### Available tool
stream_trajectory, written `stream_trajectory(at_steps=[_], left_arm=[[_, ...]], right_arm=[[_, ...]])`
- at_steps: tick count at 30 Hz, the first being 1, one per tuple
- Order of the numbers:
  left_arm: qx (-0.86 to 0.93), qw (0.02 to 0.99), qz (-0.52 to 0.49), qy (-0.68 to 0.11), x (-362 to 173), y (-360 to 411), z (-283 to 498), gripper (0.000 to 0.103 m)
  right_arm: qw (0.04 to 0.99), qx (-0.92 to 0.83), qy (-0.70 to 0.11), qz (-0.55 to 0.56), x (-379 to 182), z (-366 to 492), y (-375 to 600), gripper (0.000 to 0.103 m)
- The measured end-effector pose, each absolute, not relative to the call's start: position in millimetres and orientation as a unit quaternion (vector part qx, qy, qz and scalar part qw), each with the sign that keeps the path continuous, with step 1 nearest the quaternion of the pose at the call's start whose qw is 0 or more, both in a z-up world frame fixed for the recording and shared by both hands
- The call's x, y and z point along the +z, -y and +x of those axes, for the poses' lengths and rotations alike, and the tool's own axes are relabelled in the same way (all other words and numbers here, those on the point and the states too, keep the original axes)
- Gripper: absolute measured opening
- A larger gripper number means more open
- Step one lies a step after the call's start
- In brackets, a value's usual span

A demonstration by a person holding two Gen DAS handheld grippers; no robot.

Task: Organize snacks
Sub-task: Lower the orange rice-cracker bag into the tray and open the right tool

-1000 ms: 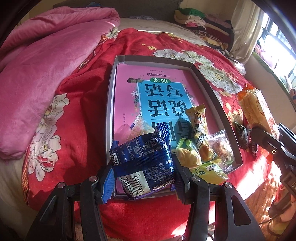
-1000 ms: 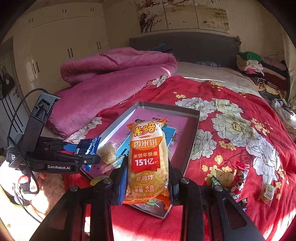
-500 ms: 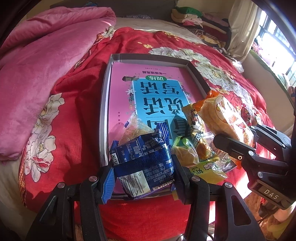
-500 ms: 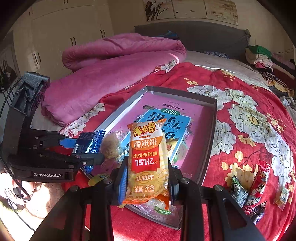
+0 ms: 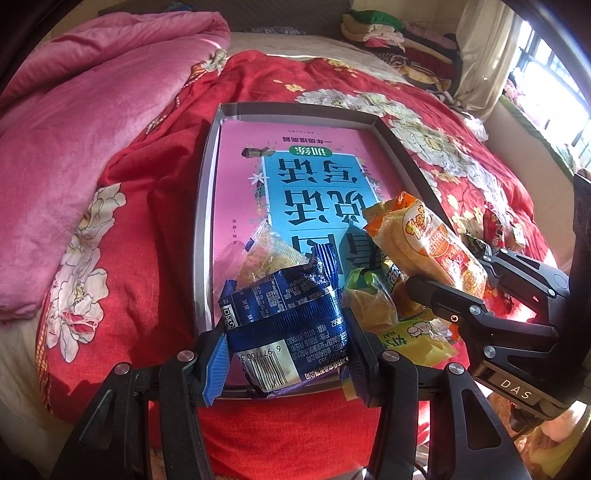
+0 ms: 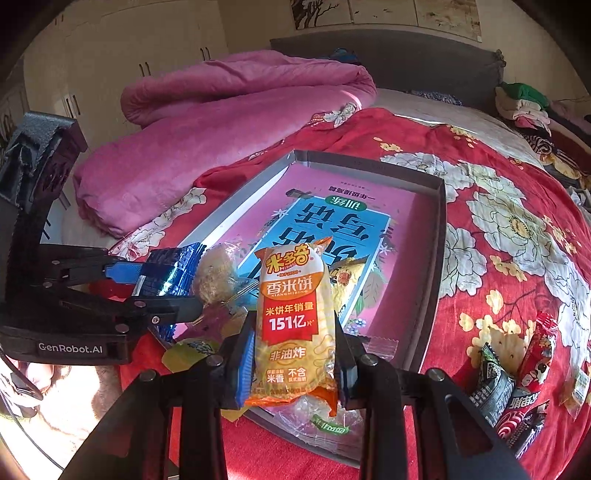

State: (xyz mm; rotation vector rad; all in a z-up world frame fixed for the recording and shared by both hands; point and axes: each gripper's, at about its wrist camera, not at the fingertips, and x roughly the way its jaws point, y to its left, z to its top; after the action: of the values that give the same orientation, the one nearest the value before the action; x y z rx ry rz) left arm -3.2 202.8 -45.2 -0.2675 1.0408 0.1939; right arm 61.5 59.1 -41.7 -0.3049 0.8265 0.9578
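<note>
My left gripper (image 5: pixel 288 354) is shut on a blue snack packet (image 5: pixel 284 325), held over the near end of a grey tray (image 5: pixel 205 229) with a pink and blue picture on its floor. My right gripper (image 6: pixel 293 358) is shut on a long orange and yellow rice-cracker pack (image 6: pixel 293 314), and that rice-cracker pack (image 5: pixel 428 243) hangs over the tray's near right corner. Under the two packs, several small yellow and clear-wrapped snacks (image 5: pixel 373 306) lie in the tray's near end. The left gripper (image 6: pixel 162 284) also shows at the left of the right wrist view.
The tray lies on a red flowered bedspread (image 6: pixel 498 229). Loose snack packets (image 6: pixel 517 384) lie on the spread right of the tray. A pink quilt (image 5: pixel 74 122) is heaped to the left. Folded clothes (image 5: pixel 384 33) are stacked at the far right, by a window.
My right gripper has carried the rice-cracker pack from beside the tray in over its near right corner and lower. The left gripper with the blue packet has stayed put.
</note>
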Motion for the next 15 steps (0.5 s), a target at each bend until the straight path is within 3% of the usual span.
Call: stream_trajectory(at_steps=[8, 15], left_arm=[[0.089, 0.854, -0.126, -0.497, -46.4, -201.7, -2.8, 0.056], [0.085, 0.854, -0.131, -0.496, -46.2, -202.3, -3.0, 0.056]], right_arm=[[0.799, 0.441, -0.383, -0.14, -42.5, 62.4, -55.1, 0.035], [0.804, 0.439, -0.374, -0.143, -36.2, 57.8, -49.7, 0.042]])
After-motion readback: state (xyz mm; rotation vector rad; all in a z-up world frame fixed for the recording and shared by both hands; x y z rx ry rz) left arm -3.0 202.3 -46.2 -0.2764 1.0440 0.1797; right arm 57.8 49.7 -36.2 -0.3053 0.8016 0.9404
